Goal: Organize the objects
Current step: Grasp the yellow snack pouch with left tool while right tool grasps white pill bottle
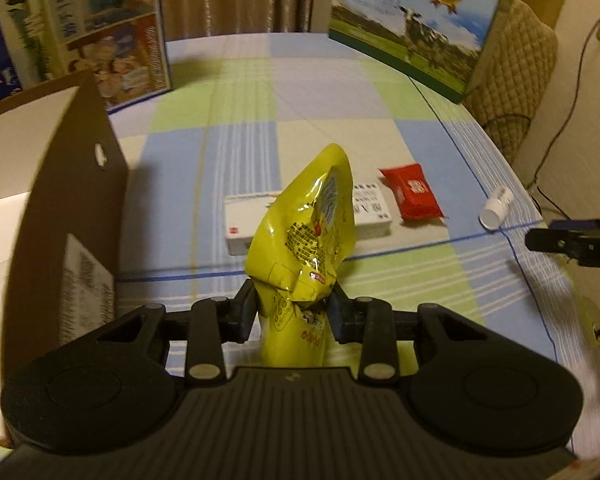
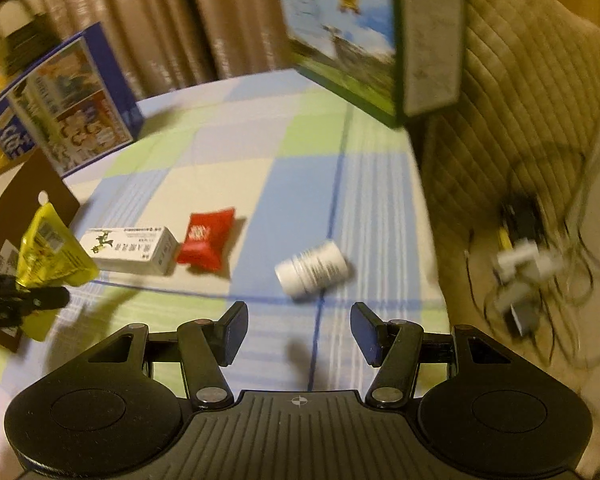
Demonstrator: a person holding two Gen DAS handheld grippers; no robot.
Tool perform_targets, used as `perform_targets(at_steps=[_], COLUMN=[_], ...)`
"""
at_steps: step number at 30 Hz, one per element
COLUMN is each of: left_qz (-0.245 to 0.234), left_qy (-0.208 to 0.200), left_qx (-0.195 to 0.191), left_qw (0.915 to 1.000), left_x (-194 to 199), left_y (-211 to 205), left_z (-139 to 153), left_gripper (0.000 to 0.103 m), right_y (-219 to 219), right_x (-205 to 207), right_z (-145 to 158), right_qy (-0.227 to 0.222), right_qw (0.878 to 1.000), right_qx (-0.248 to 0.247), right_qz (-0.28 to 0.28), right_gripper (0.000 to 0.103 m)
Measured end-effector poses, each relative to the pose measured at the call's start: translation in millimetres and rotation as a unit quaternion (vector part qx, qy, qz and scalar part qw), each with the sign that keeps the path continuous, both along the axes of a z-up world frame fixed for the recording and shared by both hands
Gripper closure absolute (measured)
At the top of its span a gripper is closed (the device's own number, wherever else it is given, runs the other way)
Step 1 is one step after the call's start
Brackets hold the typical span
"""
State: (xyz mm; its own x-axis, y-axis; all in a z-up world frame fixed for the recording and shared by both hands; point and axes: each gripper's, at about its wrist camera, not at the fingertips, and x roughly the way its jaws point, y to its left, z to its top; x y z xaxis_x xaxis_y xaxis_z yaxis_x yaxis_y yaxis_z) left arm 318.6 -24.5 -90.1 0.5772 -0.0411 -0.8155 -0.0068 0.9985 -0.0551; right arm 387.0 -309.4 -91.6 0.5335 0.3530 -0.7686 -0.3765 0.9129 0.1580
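Left gripper [image 1: 291, 314] has the yellow snack pouch [image 1: 306, 236] pinched between its jaws, clamped near the pouch's lower end so the rest stands up and leans forward, lifted off the checked tabletop [image 1: 324, 120]. Just left of it sits the open cardboard box [image 1: 75, 184], brown flap raised; its pale interior is cut off by the frame edge, so what's inside I can't say.

Over to the right gripper [image 2: 297, 330]: jaws spread wide, nothing between them. The white pill bottle [image 2: 312, 272] lies on its side just ahead of those jaws, not touching. Further left, the red sachet [image 2: 205, 242] rests just beside the white medicine box [image 2: 133, 254], possibly touching, the blur hides it. Two printed milk cartons stand at the far edge.
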Motion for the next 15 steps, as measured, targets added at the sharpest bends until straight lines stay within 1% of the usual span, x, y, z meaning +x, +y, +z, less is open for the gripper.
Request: perform_targets(at_steps=[6,12,14,15], left_qz=[0.022,0.035,0.037,0.038], left_qy=[-0.004,-0.006,-0.006,-0.006], left_qx=[-0.003,-0.005,-0.003,-0.003], left_qw=[0.9998,0.9994,0.9993,0.9993], left_x=[-2,-6,-7,-7], left_y=[9,11,11,11], left_z=[7,12,13,13], left_gripper=[0.072,0.072,0.072,0.071], right_y=[18,24,24,25], right_x=[22,37,38,38], right_z=[-14,-29,-31,-32], right_qy=[-0.027,-0.028,-0.032,-0.035], right_qw=[0.997,0.993,0.992,0.991], right_qx=[-0.048,-0.083,-0.083,-0.084], right_qz=[0.058,0.083,0.094,0.096], right_gripper=[0.049,0.049,0.05,0.058])
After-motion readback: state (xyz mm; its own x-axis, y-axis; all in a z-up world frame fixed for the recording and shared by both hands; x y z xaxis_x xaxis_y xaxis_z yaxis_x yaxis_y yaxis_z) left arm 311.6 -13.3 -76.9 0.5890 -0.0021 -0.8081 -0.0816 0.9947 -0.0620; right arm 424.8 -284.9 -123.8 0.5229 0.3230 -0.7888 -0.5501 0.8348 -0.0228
